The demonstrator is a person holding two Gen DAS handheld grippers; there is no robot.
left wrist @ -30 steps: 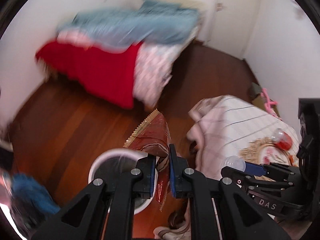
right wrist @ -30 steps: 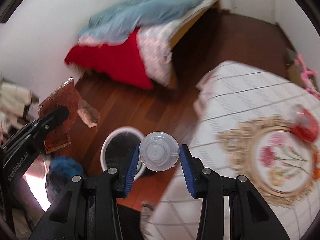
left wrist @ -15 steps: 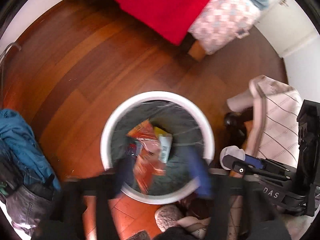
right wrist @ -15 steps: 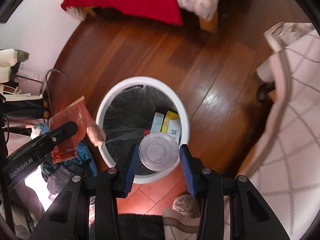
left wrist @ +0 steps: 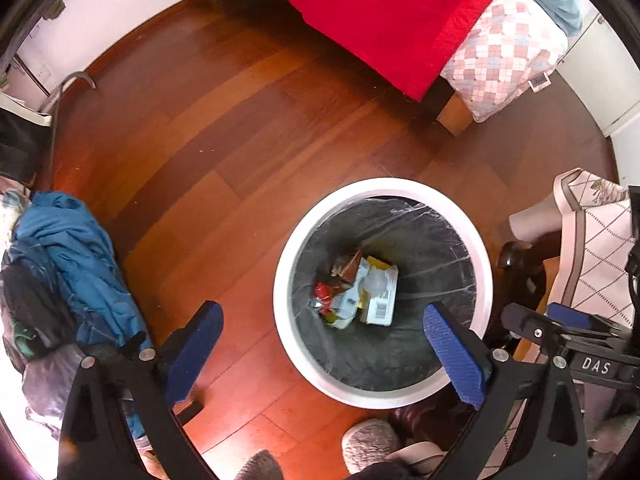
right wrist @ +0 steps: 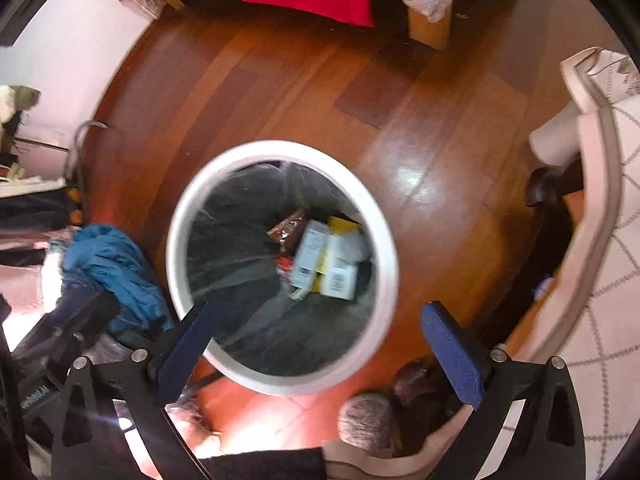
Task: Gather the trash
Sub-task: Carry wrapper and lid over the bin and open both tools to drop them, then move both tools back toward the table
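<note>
Both wrist views look straight down into one round white trash bin (left wrist: 382, 188) lined with a clear plastic bag (left wrist: 436, 236), standing on a reddish wooden floor (left wrist: 208, 128).

Left gripper (left wrist: 326, 350): jaws spread wide, blue pads (left wrist: 454, 356) bare, nothing held. It hangs over the bin's near-left rim.

Right gripper (right wrist: 320, 350): jaws likewise spread wide and holding nothing, above the bin's near rim (right wrist: 280, 384). Seen from the left wrist view, its black body carries the white letters "DAS".

Trash, all at the bottom of the bin:
- two whitish cartons (right wrist: 310, 254) lying flat, side by side, long axes running roughly from the near rim to the far rim; each shows a barcode at its near end, other print too small to read
- one yellow piece (right wrist: 344, 226) beside and under them
- one brown snack wrapper (right wrist: 286, 228), crumpled, at the far-left of the pile
- one red scrap (left wrist: 322, 292) on the left
- one clear round lid-like piece (left wrist: 374, 280) resting on the right carton.

Surroundings: a bed with a red blanket (left wrist: 372, 16) and a checked quilt (left wrist: 504, 60); blue clothing (left wrist: 76, 256) heaped on the left; a patterned tablecloth (right wrist: 612, 240) on the right.
</note>
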